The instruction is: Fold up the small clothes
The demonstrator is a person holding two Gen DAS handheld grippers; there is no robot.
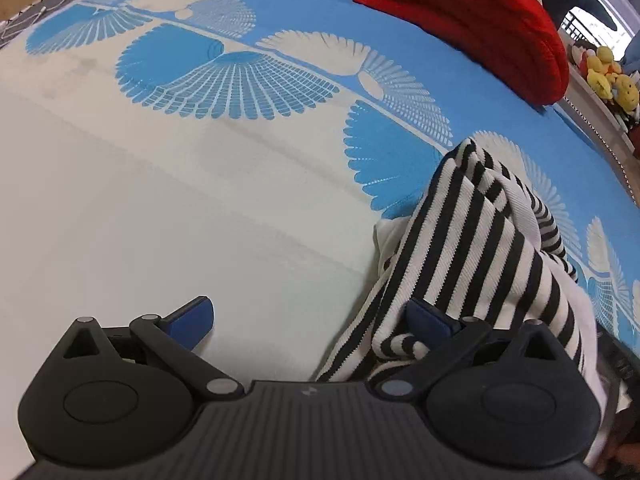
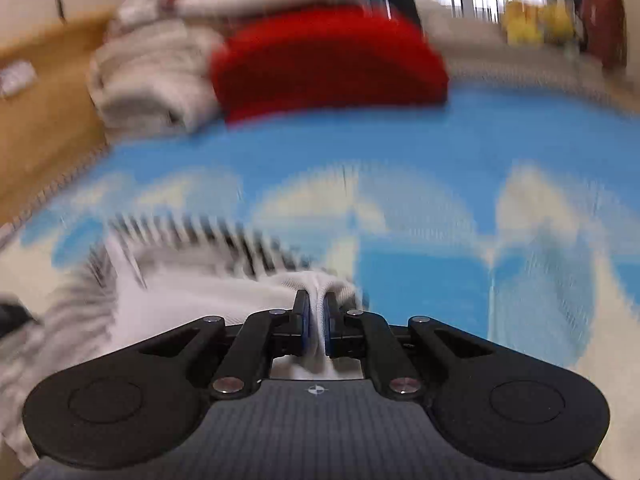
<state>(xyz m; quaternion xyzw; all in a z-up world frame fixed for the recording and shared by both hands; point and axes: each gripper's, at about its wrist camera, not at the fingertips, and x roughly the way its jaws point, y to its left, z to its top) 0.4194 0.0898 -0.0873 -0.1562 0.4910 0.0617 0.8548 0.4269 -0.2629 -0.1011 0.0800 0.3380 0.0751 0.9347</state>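
Striped knit, the garment [image 1: 472, 248] lies bunched to the right of your spread, empty left gripper [image 1: 308, 320], its right finger [image 1: 430, 320] against the cloth. Your right gripper [image 2: 316, 316] is pinching the white edge, so it's nearer.

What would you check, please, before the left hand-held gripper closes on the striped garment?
1. Right hand-held gripper holds cloth: ok, shut on a white fold of the striped garment.
2. Left hand-held gripper open: ok, jaws stand wide.
3. Cloth between the left jaws: not ok, only the garment's edge lies by one finger.
4. Room on the bed cover to lay it flat: ok.
5. Red cushion clear of the work area: ok, far side.
6. Garment's full outline: cannot tell, bunched, and the right wrist view is blurred.
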